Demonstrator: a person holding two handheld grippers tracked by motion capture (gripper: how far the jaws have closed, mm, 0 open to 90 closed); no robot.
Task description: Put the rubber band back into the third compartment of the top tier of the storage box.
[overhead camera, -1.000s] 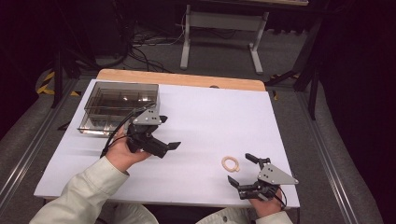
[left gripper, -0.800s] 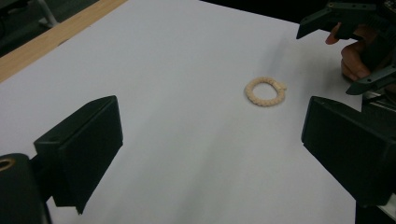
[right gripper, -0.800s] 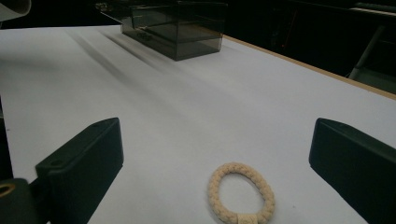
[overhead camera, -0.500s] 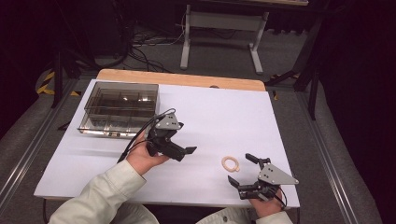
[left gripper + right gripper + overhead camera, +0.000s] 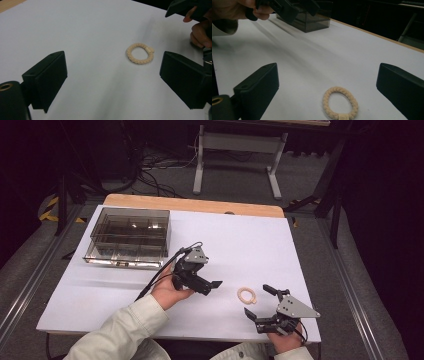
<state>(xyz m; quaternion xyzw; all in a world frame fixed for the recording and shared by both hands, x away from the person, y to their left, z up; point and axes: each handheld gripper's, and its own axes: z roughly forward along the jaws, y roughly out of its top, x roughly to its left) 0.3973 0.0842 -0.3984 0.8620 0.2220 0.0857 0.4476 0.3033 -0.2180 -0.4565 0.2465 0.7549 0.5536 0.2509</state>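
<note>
The braided ring (image 5: 246,294) lies flat on the white worktop (image 5: 250,240), between the two grippers and touching neither. The left gripper (image 5: 212,285) hangs above the worktop with its jaws apart and aimed at the ring; in the left gripper view the ring (image 5: 140,53) sits ahead of the jaws, nearer the right-hand one. The right gripper (image 5: 260,302) rests near the front edge, jaws also apart, with the ring (image 5: 340,106) close in front of them.

Risks, as judged from this position:
- The ring is thin and lies flush with the worktop. Jaws that close too high pass over it; jaws that come down hard may push it away instead of gripping it.
- The ring is off-centre to the left jaws. Closing without correction may catch one edge only and flick it sideways.
- Both grippers face the same ring from opposite sides. If both advance, the jaws may collide.

The clear compartment box (image 5: 129,237) stands at the far left, well apart from the ring. Nothing lies between either gripper and the ring
</note>
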